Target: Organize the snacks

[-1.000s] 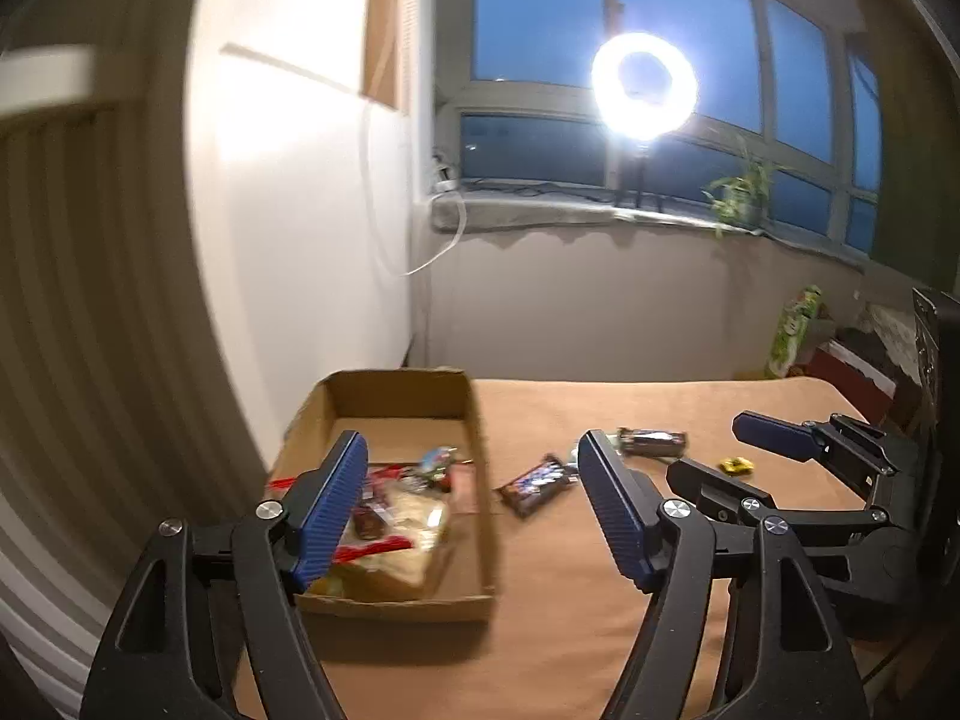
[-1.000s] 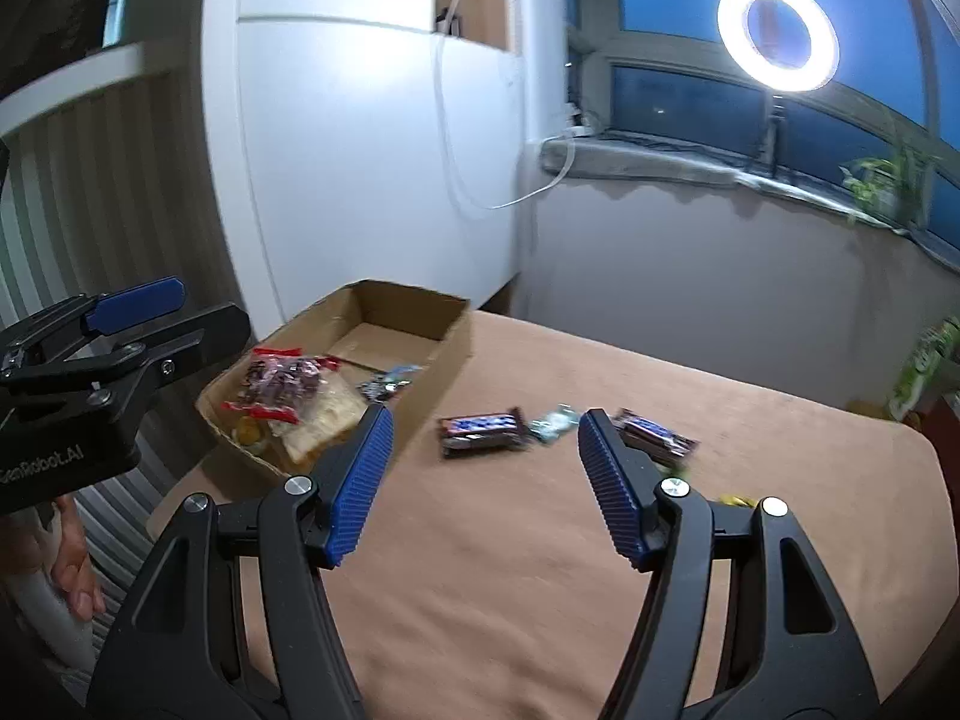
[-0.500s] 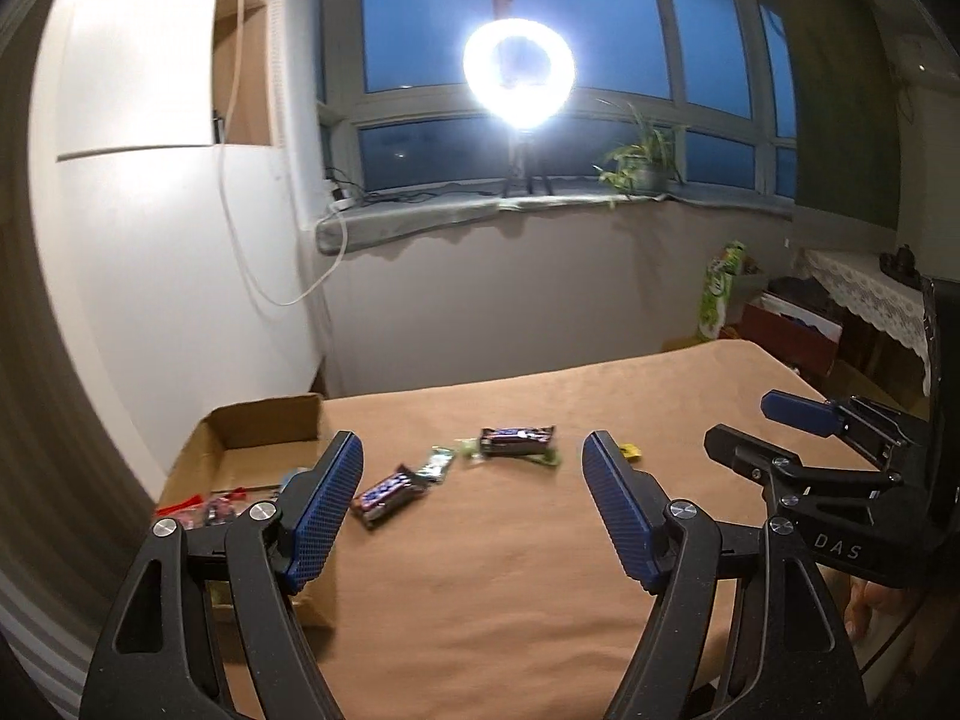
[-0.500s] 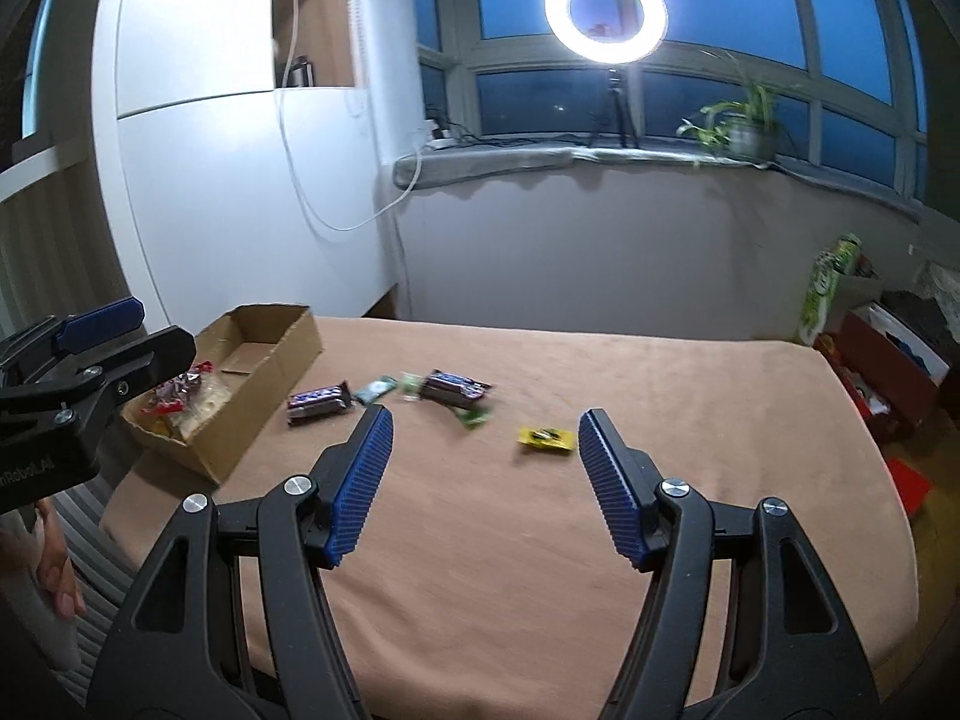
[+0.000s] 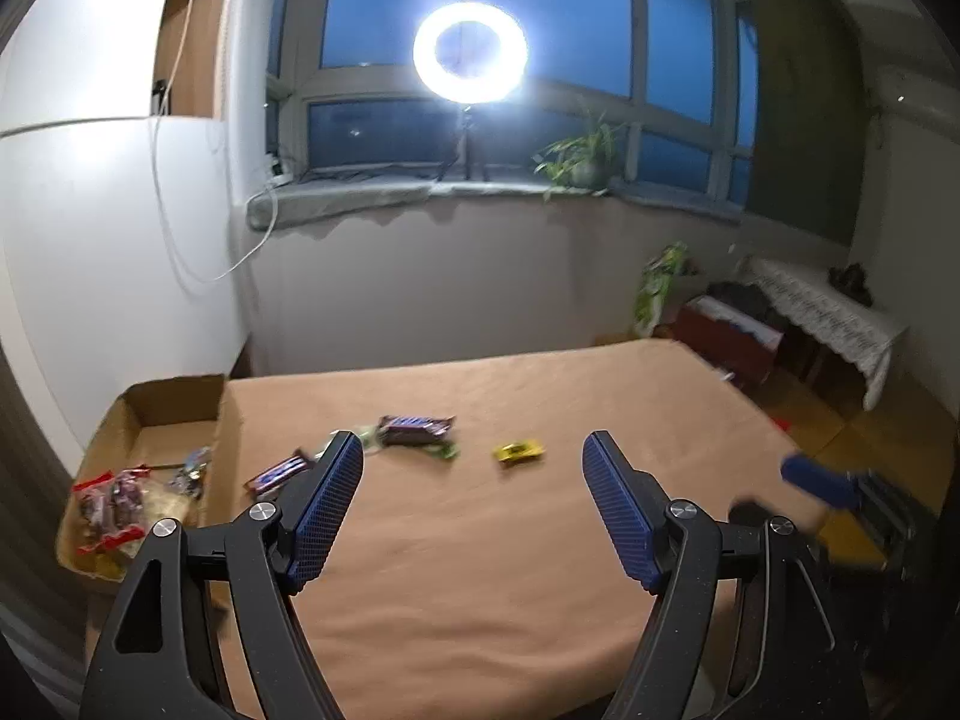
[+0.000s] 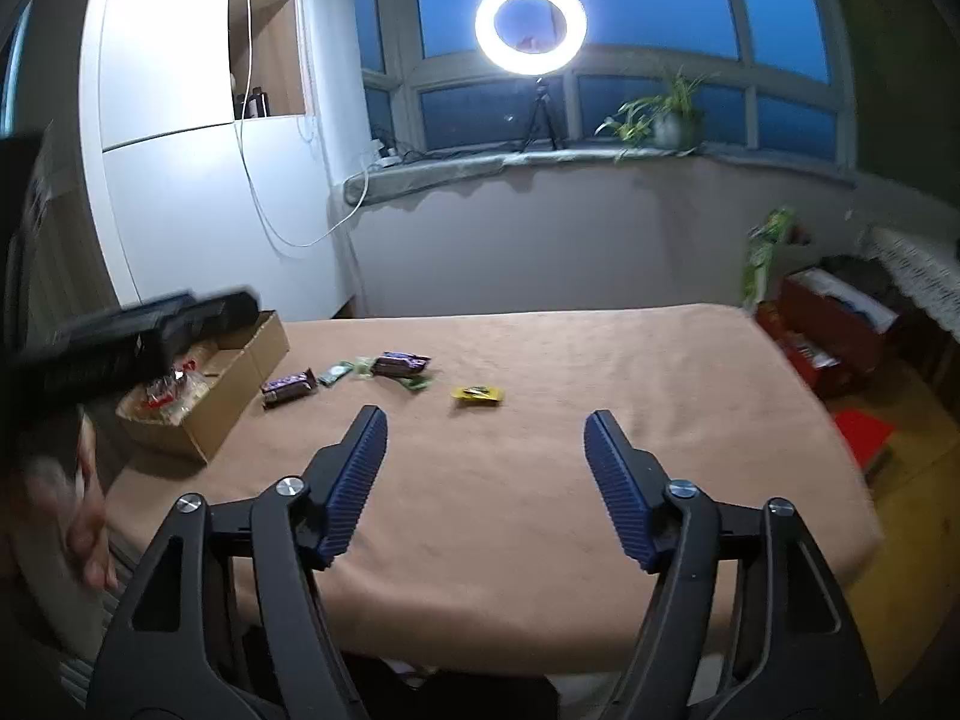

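Note:
Several snacks lie on the tan table (image 5: 480,540): a dark candy bar (image 5: 415,427) (image 6: 401,364), a second dark bar (image 5: 277,473) (image 6: 289,387), a small yellow packet (image 5: 518,451) (image 6: 477,394) and green wrappers (image 6: 336,373). An open cardboard box (image 5: 168,414) (image 6: 240,372) at the table's left edge holds several bagged snacks (image 5: 114,504). My left gripper (image 5: 474,504) is open and empty above the table, well short of the snacks. My right gripper (image 6: 486,480) is open and empty, nearer the front edge.
A ring light (image 5: 470,53) and a plant (image 5: 579,150) stand on the windowsill behind. A white cabinet (image 6: 180,180) is at the left. A red box (image 6: 834,312) and a lace-covered bench (image 5: 822,306) sit right of the table.
Both views have swung right and pulled back from the box. The snacks and box now sit further left and further away. Both grippers stay open.

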`<state>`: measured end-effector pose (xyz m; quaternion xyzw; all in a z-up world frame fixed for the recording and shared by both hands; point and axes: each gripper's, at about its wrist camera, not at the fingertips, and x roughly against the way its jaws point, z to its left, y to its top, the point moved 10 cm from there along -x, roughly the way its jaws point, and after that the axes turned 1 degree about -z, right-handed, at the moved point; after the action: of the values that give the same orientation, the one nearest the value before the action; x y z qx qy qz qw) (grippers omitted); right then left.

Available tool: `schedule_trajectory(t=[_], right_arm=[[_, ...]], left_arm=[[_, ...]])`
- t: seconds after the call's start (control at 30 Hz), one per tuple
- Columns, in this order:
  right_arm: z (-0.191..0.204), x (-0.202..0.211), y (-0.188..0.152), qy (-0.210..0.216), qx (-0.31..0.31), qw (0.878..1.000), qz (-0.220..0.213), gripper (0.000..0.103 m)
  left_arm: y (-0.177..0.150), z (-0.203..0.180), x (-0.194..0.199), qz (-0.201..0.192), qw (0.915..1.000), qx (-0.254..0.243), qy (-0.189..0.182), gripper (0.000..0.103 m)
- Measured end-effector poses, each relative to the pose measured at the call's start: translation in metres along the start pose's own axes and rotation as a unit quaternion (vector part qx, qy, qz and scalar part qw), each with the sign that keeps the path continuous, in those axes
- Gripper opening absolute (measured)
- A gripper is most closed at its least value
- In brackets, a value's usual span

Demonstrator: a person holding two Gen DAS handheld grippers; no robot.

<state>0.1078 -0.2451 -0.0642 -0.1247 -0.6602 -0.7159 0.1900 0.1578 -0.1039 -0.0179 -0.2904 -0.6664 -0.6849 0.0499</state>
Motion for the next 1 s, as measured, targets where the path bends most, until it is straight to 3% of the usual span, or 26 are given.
schedule_trajectory(t=[0.17,0.27,0.57,1.0], right_arm=[[-0.015,0.045,-0.002,-0.020,-0.003,0.999,-0.026,0.076],[-0.025,0.061,-0.004,-0.026,-0.012,0.999,-0.038,0.078],[-0.023,0.069,-0.005,-0.010,-0.013,0.999,-0.043,0.078],[-0.019,0.056,-0.009,-0.008,-0.012,1.000,-0.028,0.079]], left_arm=[[0.000,-0.022,0.008,-0.002,0.9995,0.017,-0.027,0.077],[-0.011,-0.020,0.003,0.013,0.9995,0.022,-0.019,0.077],[-0.042,0.002,-0.001,0.048,0.9980,0.036,0.020,0.077],[-0.045,0.004,-0.006,0.052,0.9979,0.033,0.021,0.077]])
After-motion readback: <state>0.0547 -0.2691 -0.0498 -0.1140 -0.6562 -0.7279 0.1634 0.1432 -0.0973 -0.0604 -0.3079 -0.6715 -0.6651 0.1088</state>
